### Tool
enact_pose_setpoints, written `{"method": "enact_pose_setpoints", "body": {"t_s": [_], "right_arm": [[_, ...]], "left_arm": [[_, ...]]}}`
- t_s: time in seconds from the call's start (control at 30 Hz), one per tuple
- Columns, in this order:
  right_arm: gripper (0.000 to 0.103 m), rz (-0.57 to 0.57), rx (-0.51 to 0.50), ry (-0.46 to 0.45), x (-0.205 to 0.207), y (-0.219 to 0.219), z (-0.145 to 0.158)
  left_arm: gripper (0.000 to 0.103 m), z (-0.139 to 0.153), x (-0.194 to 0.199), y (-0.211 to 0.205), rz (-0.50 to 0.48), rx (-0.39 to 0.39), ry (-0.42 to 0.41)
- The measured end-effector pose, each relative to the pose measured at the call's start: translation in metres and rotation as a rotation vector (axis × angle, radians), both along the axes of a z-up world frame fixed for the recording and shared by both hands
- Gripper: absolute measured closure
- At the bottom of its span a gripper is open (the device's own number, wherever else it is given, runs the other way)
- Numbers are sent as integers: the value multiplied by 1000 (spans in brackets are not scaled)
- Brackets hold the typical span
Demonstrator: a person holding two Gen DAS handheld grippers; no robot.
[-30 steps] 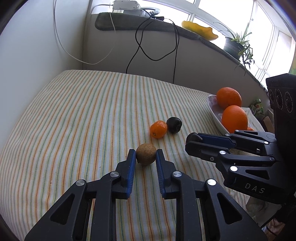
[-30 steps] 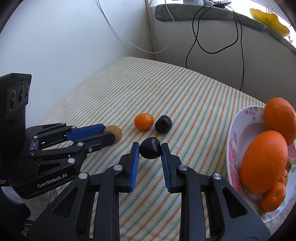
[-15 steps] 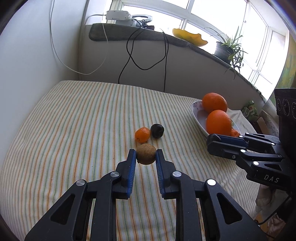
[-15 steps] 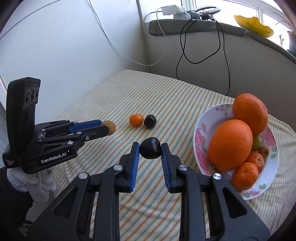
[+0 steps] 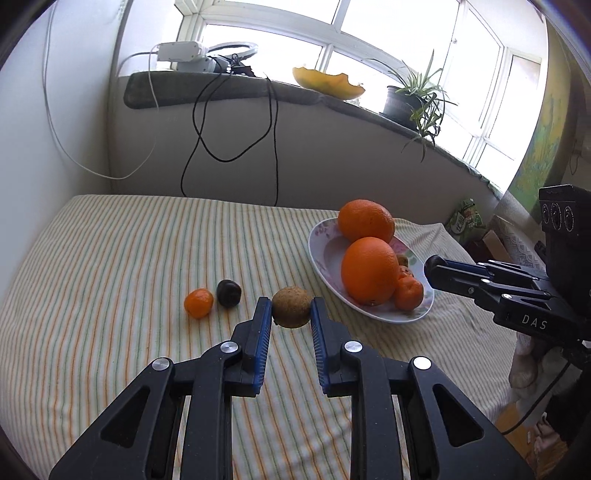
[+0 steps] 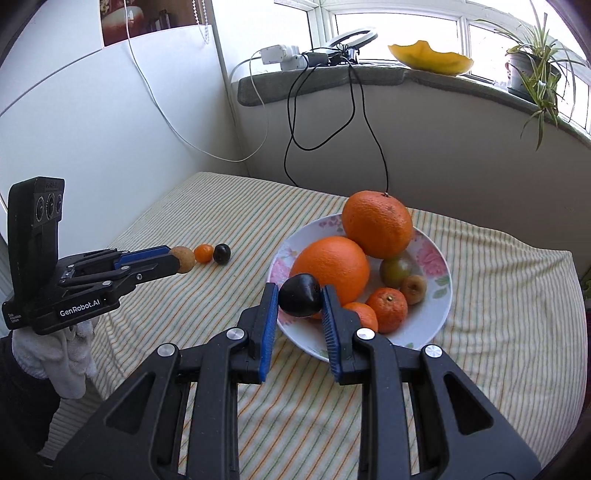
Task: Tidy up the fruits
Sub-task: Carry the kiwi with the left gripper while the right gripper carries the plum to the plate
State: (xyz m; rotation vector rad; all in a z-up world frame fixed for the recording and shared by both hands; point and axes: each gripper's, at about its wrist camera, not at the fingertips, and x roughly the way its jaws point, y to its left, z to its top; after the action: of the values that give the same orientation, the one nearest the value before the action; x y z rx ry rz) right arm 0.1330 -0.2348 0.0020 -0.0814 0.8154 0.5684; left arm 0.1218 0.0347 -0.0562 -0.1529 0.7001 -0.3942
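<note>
Daylight is pouring through the windows behind a grey sill, where a white power adapter, a ring light, a yellow bowl-like dish and a potted spider plant are sitting, with black cables hanging down the pale wall toward a table covered by a striped cloth. Above that cloth the left gripper is clenching a brown kiwi between its blue pads, holding it clear of the surface. Just beyond it, a small tangerine and a dark plum are lying side by side on the stripes. Farther right, the right gripper is gripping a second dark plum over the near rim of a floral plate, which is already carrying two large oranges, smaller tangerines and a greenish fruit. A white-gloved hand is showing under the left gripper's body.
</note>
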Motion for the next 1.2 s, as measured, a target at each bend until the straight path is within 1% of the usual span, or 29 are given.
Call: {"method": "enact_pose_setpoints", "body": {"t_s": [0.3,0.67,0.97,1.2], "right_arm": [[78,-72,-9,-3,22,-37,-1],[78,-123,2,44,58,-70,-24],[78,-133,12,62,77,-81,-36],[78,-112,12,69,91,-75,-39]], "left_arm": [[83,10,16,-39,-53,-2,-18],[83,19,31,-90,-125,4,-37],[83,21,43,-124,-180,19,-42],[83,19,49,-136,-195,23,-34]]}}
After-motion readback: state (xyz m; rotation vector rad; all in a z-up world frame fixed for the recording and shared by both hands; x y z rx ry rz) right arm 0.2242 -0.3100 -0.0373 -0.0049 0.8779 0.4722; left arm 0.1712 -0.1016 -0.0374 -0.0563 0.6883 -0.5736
